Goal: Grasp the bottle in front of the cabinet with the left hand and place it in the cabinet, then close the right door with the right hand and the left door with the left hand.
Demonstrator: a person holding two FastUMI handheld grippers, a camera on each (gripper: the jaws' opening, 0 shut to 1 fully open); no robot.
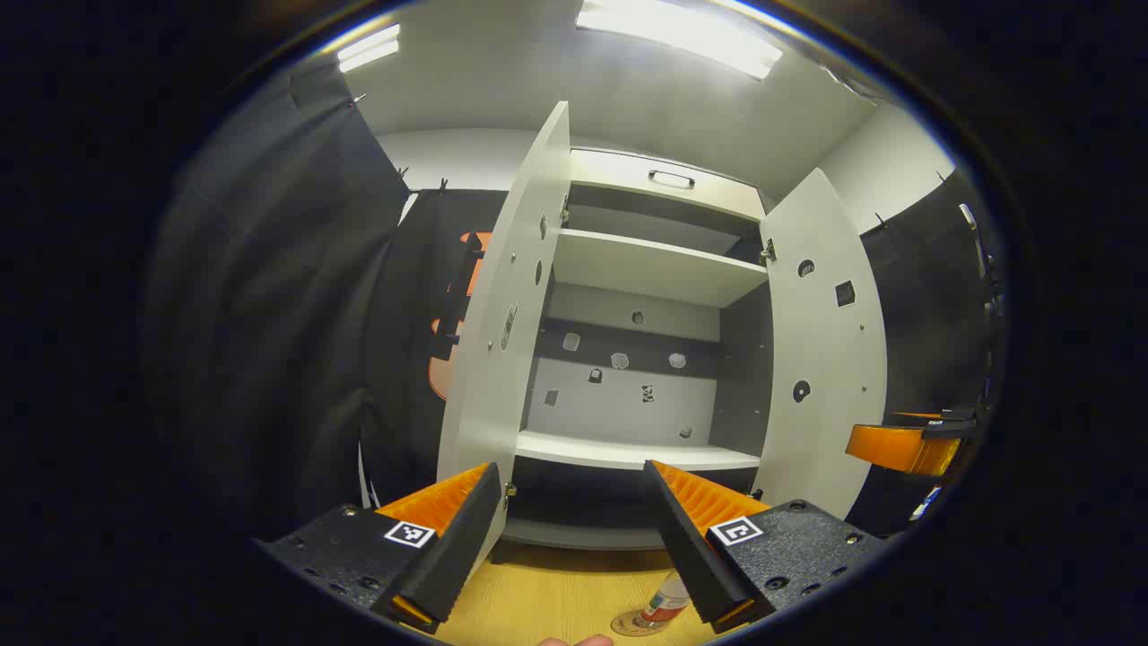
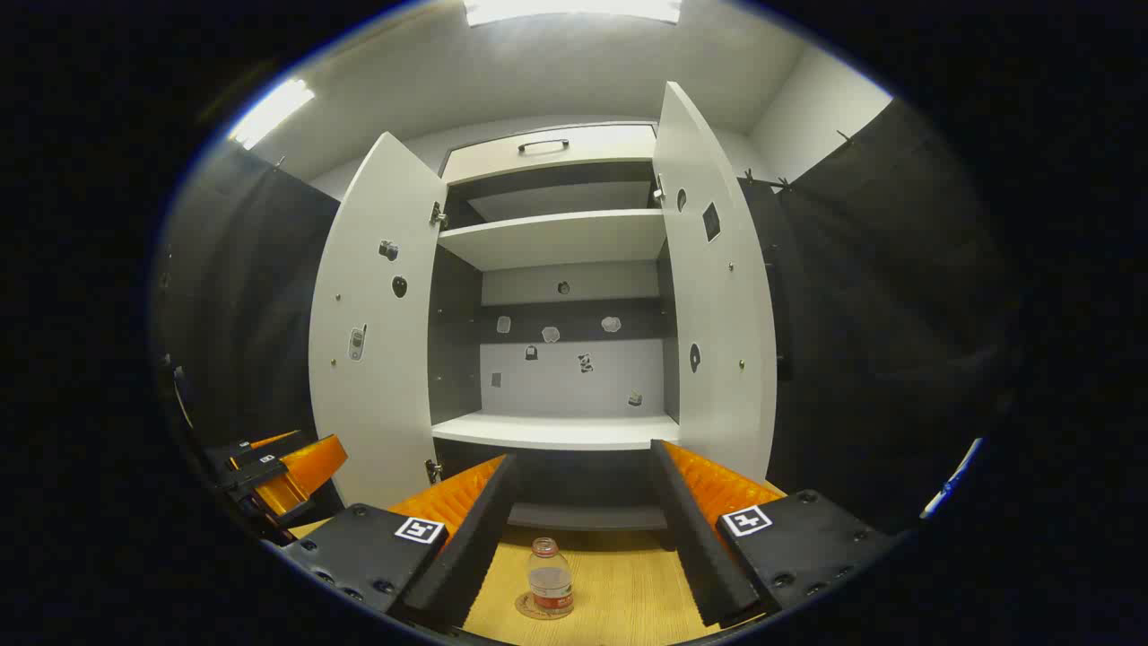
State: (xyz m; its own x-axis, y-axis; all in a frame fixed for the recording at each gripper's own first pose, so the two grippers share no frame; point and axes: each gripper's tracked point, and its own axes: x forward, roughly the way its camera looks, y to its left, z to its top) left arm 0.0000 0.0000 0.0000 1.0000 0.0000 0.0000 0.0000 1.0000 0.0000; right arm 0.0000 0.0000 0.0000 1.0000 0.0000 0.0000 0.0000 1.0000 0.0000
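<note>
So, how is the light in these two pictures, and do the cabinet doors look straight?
Left gripper view: bright glare from the ceiling lamp, and the cabinet doors bow outward from lens distortion. Right gripper view: lamp glare at the top, the same bowing, and the bottle on the wooden floor is sharp enough.

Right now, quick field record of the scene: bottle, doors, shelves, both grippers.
bottle: upright on a round coaster on the wooden floor, in front of the cabinet, not yet grasped
cabinet: white, interior open to view
left door: swung open
right door: swung open
lower shelf: bare, no bottle on it
left gripper: open, above and short of the bottle, holding nothing
right gripper: open, holding nothing, aimed at the cabinet
</note>
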